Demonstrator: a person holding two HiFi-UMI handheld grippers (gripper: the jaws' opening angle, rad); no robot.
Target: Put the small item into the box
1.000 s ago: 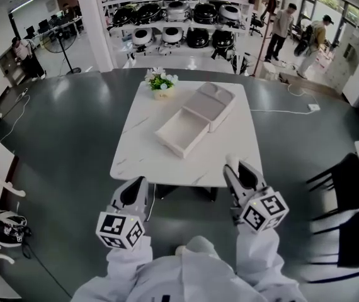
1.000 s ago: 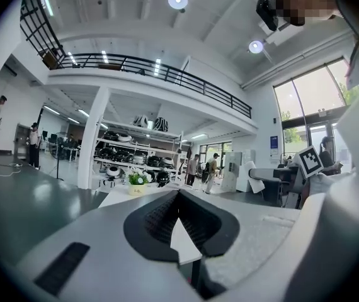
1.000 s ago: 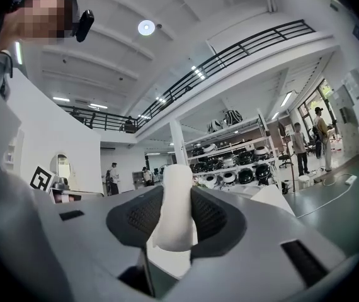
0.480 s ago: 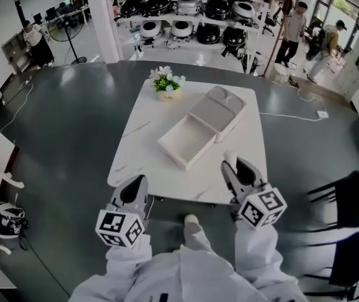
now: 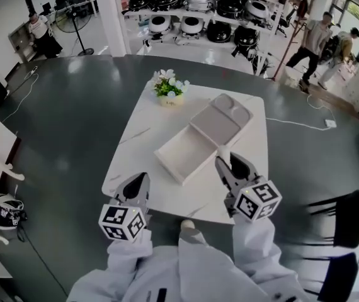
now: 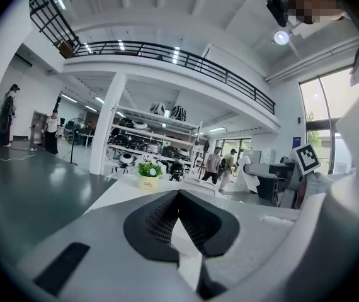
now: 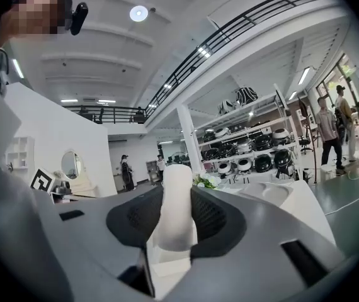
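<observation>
Clamping the small item [image 7: 174, 209] upright in the right gripper [image 5: 230, 163], tips over the table [image 5: 132, 162] and near the open box [image 5: 167, 162], probably staged for a drop-in. Holding the left gripper [image 5: 136, 186] closed and empty at the near edge, clear of that path.

The small item [image 7: 174, 206] — white, rounded, upright — clamped in right gripper [image 7: 176, 222]; box [image 5: 182, 154] (white, open) lies on the table [image 5: 140, 145].

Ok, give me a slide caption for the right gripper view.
Right claw gripping a small white item, facing the table.
</observation>
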